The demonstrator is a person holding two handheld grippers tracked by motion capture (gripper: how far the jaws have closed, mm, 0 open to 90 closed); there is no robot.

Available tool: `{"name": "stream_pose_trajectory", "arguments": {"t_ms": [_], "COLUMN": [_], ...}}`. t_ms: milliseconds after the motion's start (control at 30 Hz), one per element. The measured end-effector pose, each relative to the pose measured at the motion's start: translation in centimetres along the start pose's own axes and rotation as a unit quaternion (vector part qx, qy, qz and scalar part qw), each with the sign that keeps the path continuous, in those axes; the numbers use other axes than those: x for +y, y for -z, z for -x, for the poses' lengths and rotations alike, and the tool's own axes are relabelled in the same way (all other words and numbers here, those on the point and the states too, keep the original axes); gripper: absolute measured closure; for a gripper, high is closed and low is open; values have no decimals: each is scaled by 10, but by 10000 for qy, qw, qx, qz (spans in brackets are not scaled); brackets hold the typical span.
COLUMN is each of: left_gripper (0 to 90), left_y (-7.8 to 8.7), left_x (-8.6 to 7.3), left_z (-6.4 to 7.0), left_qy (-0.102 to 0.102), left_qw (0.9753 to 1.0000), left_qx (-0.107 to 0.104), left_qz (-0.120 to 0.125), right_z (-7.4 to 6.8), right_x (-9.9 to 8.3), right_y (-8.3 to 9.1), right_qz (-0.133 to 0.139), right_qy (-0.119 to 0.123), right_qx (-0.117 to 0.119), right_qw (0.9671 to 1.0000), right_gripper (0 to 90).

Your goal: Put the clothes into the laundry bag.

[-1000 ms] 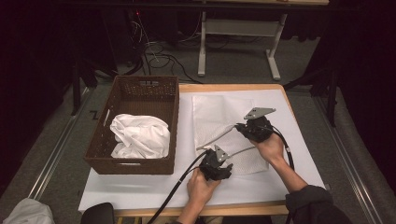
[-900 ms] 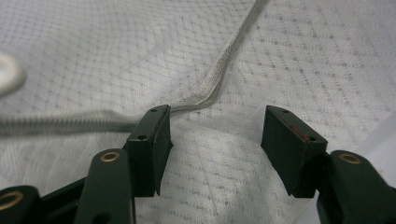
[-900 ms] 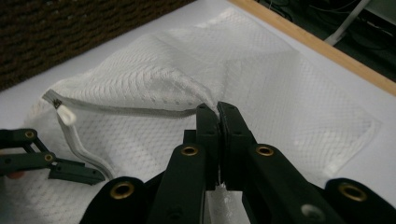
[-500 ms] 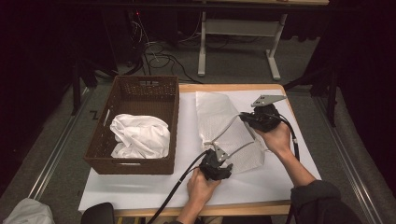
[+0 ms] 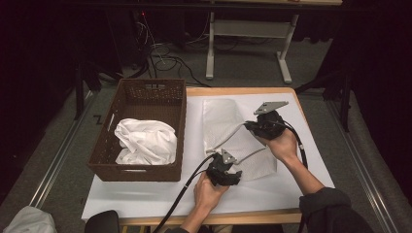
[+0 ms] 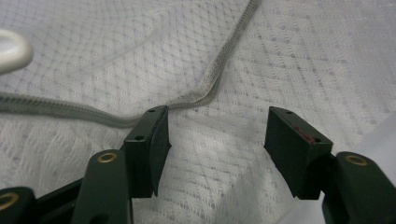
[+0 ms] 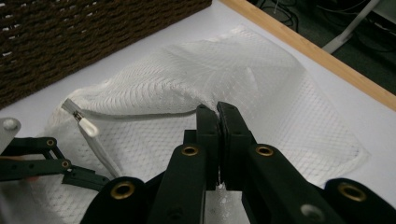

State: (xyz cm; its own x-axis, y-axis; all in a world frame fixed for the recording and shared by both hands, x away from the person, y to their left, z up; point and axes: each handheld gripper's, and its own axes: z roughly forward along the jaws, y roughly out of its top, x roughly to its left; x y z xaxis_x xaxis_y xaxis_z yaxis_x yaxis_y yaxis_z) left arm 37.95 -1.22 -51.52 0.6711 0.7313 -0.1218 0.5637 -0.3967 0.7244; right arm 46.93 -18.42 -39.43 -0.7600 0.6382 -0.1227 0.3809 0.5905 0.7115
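Two tongs work one white mesh bag (image 5: 233,138) lying on the tabletop (image 5: 145,199) right of one brown basket (image 5: 141,131): right tongs (image 7: 217,108) pinched shut on its fabric, left tongs (image 6: 215,135) open over its grey zipper (image 6: 219,70).

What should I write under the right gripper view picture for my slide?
The right gripper, jaws shut on the white mesh laundry bag, lifts its zipper edge beside the brown wicker basket.
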Motion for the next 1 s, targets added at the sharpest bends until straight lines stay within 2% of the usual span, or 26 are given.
{"name": "stream_pose_trajectory", "arguments": {"t_ms": [200, 367, 433, 467, 567, 700, 767, 867, 1000], "left_gripper": [388, 384, 396, 417, 434, 423, 420, 411, 380], "left_y": [13, 29, 34, 37, 43, 53, 59, 66, 76], "left_x": [4, 12, 15, 16, 21, 28, 32, 37, 48], "left_z": [-3, -5, -6, -7, -7, -10, -10, -12, -15], "left_qy": [28, -59, 2, -25, -118, -56, -145, -175, -416], "left_qw": [9998, 9998, 9997, 9996, 9996, 9994, 9993, 9992, 9975], "left_qx": [-192, -162, -221, -247, -129, -219, -160, -142, -31], "left_qz": [-65, -36, -40, -109, -206, -270, -309, -338, -578], "right_z": [-2, -1, 0, 0, 1, 2, 2, 3, 5], "right_x": [0, -2, -3, -3, -3, -4, -4, -4, -5], "right_y": [-3, -5, -6, -6, -7, -9, -9, -9, -10], "right_qz": [-97, -220, -236, -268, -278, -343, -370, -391, -376], "right_qy": [15, -53, -84, -96, -131, -197, -189, -199, -212], "right_qx": [79, 146, 193, 207, 258, 292, 307, 300, 314], "right_qw": [9999, 9996, 9995, 9994, 9992, 9988, 9987, 9986, 9986], "right_gripper": [893, 893, 893, 893, 893, 893, 893, 893, 892]}}
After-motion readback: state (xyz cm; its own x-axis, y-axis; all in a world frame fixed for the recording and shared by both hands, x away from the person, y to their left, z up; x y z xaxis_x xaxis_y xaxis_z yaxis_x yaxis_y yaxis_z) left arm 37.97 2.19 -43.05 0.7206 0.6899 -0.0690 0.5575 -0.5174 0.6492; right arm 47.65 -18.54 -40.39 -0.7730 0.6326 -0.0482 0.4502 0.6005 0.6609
